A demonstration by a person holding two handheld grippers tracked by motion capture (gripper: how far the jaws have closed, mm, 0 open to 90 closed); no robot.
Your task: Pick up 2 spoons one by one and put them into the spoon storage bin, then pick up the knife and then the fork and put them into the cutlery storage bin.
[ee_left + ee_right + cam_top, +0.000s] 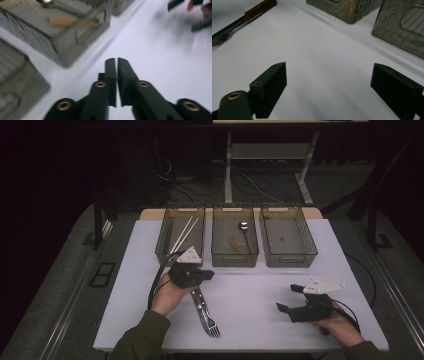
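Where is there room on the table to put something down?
Bare patches: between the fork and the right gripper, and along the left edge of the table. The right bin looks empty. It's crowded around the left gripper.

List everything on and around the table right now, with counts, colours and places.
Table: one, white top, centre.
Bins: three, smoky clear plastic, in a row along the far edge.
Chopsticks: a pair, white, in the left bin.
Spoon: one, metal, in the middle bin.
Small flat piece: one, brownish, in the middle bin beside the spoon; too small to identify.
Fork: one, metal with dark brown handle, on the table near the left gripper.
Left gripper: black, jaws nearly together with nothing between them.
Right gripper: black, jaws wide apart, above the table's near right.
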